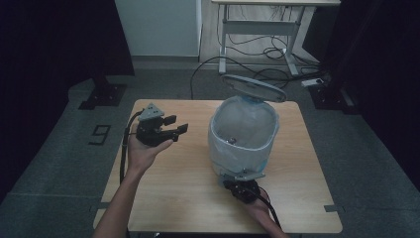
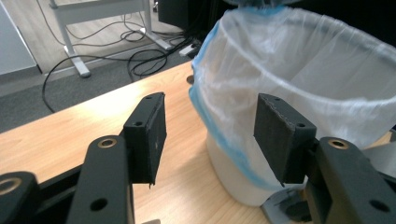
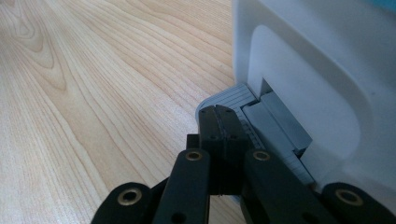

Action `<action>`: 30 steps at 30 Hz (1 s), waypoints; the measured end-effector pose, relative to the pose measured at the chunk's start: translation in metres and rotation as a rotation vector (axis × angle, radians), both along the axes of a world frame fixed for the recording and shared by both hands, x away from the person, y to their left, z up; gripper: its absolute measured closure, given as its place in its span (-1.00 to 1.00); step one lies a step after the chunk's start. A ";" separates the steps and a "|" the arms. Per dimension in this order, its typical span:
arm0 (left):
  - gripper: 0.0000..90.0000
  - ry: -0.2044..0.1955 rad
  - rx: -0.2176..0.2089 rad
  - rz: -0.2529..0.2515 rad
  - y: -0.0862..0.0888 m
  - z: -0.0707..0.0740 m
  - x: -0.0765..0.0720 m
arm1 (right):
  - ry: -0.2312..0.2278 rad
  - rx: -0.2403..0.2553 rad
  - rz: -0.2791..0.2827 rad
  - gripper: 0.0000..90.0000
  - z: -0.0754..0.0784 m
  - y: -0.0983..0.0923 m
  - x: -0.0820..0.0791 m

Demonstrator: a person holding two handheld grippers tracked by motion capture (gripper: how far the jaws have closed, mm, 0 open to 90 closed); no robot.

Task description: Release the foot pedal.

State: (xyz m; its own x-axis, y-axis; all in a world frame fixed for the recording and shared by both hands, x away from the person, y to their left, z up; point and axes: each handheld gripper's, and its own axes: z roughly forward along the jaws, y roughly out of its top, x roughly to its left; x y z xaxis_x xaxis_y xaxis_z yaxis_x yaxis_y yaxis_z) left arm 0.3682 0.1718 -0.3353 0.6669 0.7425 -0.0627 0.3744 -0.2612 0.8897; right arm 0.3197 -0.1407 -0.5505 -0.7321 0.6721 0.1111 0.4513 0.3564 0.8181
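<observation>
Your right claw [image 3: 219, 119], clenched with nothing between its jaws, pressed the bin's pedal [image 3: 275, 123] at six o'clock of the bin [image 1: 242, 134]. Your left claw [image 1: 173, 126] hung released and empty at the bin's nine o'clock, lid [image 1: 253, 87] raised.

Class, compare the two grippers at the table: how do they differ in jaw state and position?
The left gripper has its jaws apart with nothing between them; the right gripper has its jaws pressed together. The left gripper is held above the table, beside the bin; the right gripper sits low, its tips on the bin's grey pedal. Both are black and hand-held.
</observation>
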 end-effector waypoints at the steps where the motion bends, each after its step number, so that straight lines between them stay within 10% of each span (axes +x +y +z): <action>1: -0.01 0.003 0.006 0.003 0.002 -0.004 0.000 | 0.001 0.000 0.000 0.99 0.000 0.000 0.000; 24: -0.06 0.094 0.005 0.020 0.034 -0.076 -0.022 | 0.001 0.016 0.001 0.97 -0.001 -0.001 0.000; 30: -0.09 0.111 -0.011 0.017 0.038 -0.089 -0.029 | -0.014 0.082 0.028 0.10 0.000 -0.002 -0.005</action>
State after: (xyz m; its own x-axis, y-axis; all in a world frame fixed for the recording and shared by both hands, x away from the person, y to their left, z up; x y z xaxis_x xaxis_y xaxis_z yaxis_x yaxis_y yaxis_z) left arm 0.3390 0.2096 -0.4245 0.6426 0.7526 -0.1437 0.4749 -0.2440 0.8456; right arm 0.3150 -0.1422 -0.5503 -0.7523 0.6405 0.1543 0.4303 0.3004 0.8512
